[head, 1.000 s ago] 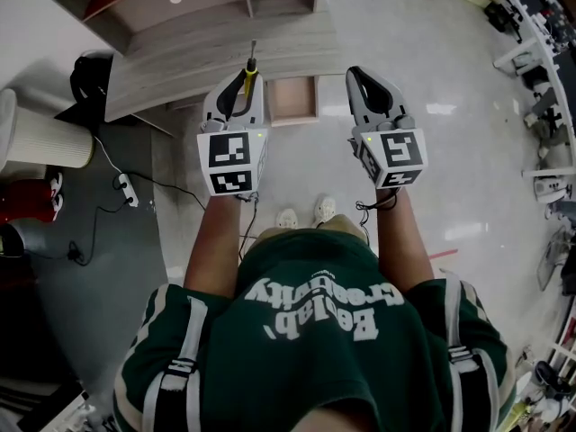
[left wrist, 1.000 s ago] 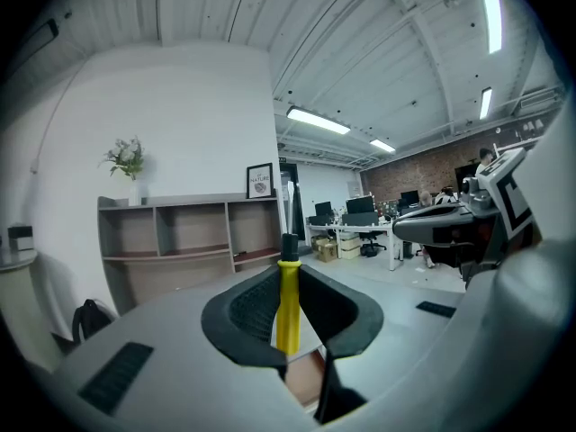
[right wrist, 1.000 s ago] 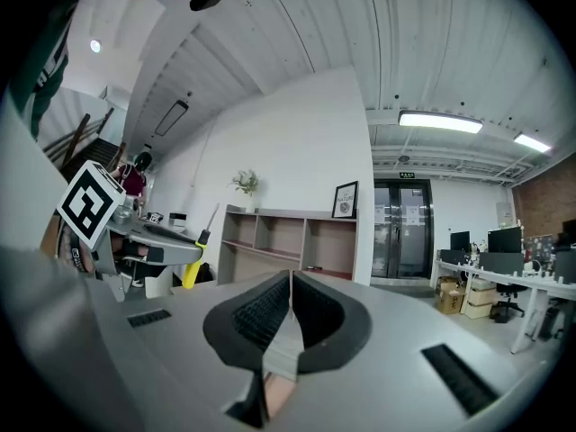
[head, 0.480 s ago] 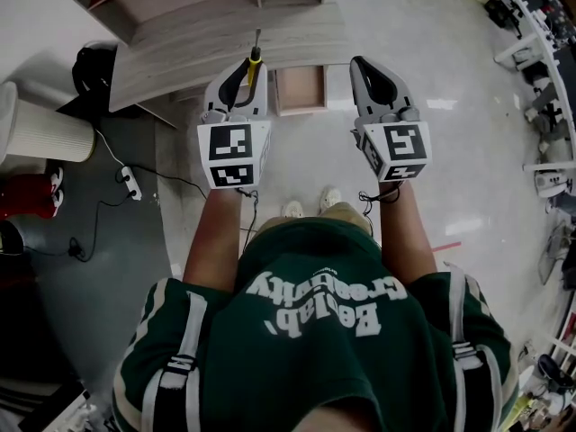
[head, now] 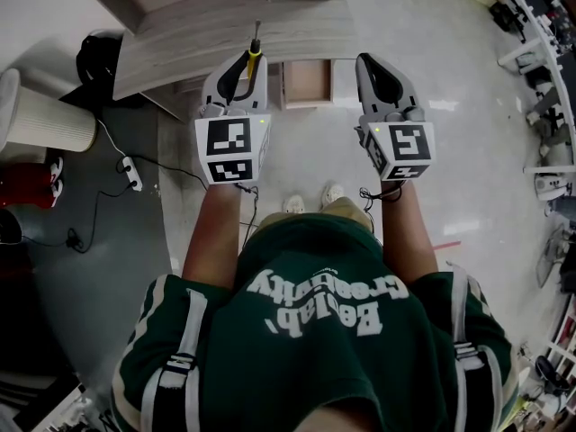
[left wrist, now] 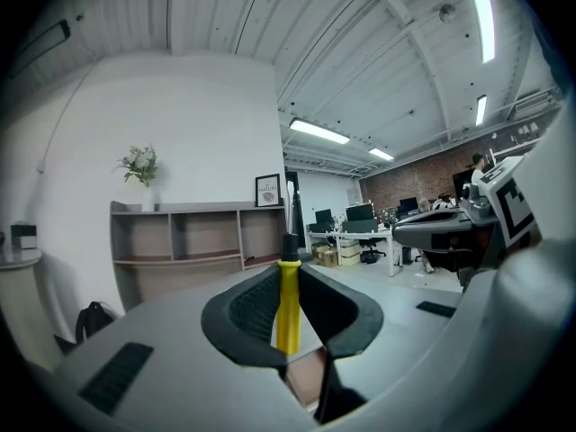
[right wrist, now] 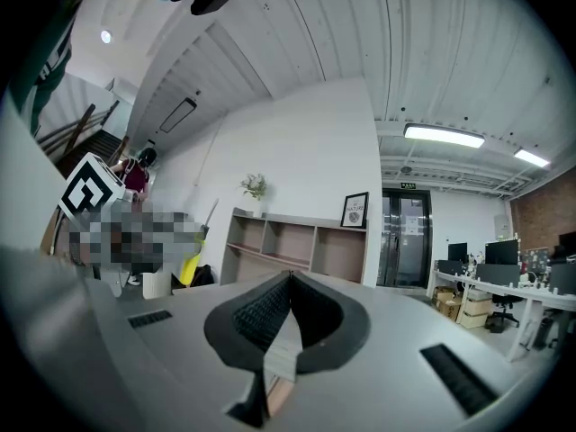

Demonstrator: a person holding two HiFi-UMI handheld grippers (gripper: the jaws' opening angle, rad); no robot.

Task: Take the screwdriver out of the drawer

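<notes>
left gripper (head: 249, 58) held forward, clamping screwdriver (left wrist: 288, 302); right gripper (head: 364, 62) alongside, apparently empty.

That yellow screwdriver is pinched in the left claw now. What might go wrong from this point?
1. The left gripper pinches the screwdriver only by its yellow handle, with the metal shaft poking past the tips. It might tilt, slip out and drop.
2. The drawer stands open, sticking out from the desk. A gripper passing close might knock it.
</notes>
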